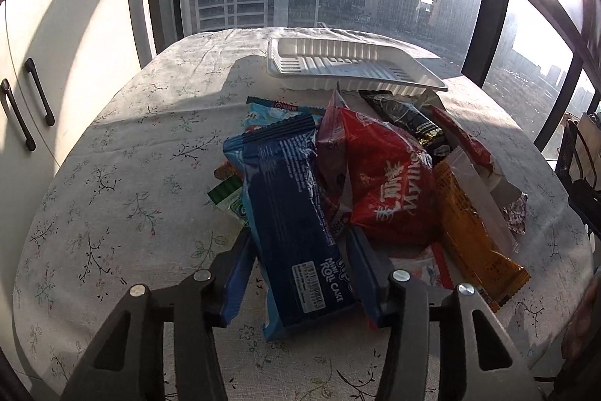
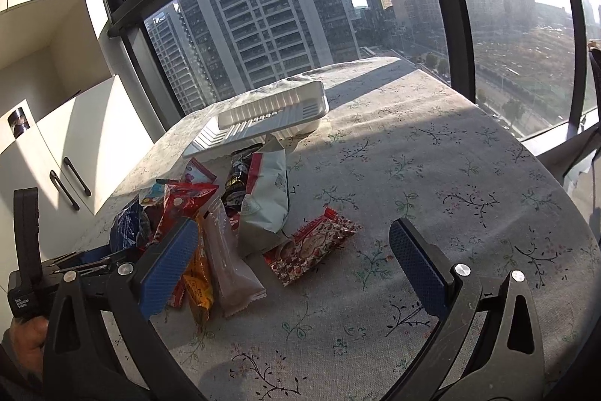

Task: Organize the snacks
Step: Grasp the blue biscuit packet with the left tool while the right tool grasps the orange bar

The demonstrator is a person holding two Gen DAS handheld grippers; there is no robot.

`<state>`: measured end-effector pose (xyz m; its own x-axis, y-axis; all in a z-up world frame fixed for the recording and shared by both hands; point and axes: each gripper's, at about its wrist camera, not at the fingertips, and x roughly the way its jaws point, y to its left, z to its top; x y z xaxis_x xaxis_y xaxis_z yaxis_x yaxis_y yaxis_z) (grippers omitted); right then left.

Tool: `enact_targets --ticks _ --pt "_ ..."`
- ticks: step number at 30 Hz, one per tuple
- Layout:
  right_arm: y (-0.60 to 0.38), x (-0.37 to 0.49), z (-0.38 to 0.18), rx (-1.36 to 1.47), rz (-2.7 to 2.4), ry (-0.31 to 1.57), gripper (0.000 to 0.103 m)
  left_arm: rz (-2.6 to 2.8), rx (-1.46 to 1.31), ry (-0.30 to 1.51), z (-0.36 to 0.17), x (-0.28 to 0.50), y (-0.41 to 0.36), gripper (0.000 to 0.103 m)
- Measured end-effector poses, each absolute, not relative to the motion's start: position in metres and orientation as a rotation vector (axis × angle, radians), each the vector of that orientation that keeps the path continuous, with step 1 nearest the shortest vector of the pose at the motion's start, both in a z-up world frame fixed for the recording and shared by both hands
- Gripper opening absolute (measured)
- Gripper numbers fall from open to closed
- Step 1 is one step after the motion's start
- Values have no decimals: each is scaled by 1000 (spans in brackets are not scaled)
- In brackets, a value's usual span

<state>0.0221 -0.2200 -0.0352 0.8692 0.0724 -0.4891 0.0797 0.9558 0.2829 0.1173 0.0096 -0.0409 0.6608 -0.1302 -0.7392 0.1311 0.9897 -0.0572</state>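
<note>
A pile of snack packs lies on the flowered tablecloth (image 1: pixel 124 183). My left gripper (image 1: pixel 300 247) stands with its jaws on either side of a dark blue mini roll cake pack (image 1: pixel 289 213), pads at its edges. A red bag (image 1: pixel 387 183), an orange bar (image 1: pixel 473 232) and a black stick (image 1: pixel 409 119) lie to its right. A white plastic tray (image 1: pixel 338 62) sits empty behind the pile. My right gripper (image 2: pixel 293 250) is open and empty above the cloth, near a red patterned wafer pack (image 2: pixel 311 247) and a pale bag (image 2: pixel 266 202). The tray also shows in the right wrist view (image 2: pixel 270 115).
A white cabinet (image 1: pixel 56 93) with dark handles stands left of the table. A large window (image 2: pixel 300 25) is right behind the table's far edge. A dark bag or chair (image 1: pixel 578 168) sits off the right edge. Bare cloth (image 2: pixel 450 175) lies right of the pile.
</note>
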Motion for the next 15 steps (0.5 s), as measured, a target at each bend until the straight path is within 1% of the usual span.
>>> enact_targets --ticks 2,4,6,8,12,15 --pt "-217 25 -37 291 9 525 103 -148 -14 847 -44 120 13 46" --pt "-216 28 -39 286 17 537 103 -156 -30 850 -44 121 16 44" --pt "-214 32 -41 285 26 550 103 -163 -36 854 -44 120 20 36" --pt "-214 33 -42 282 33 557 102 -175 -45 855 -43 120 23 32" --pt "-206 35 -41 257 53 561 101 -205 -62 863 -43 118 30 30" --pt "-197 36 -39 230 84 576 96 -247 -99 867 -41 113 40 29"
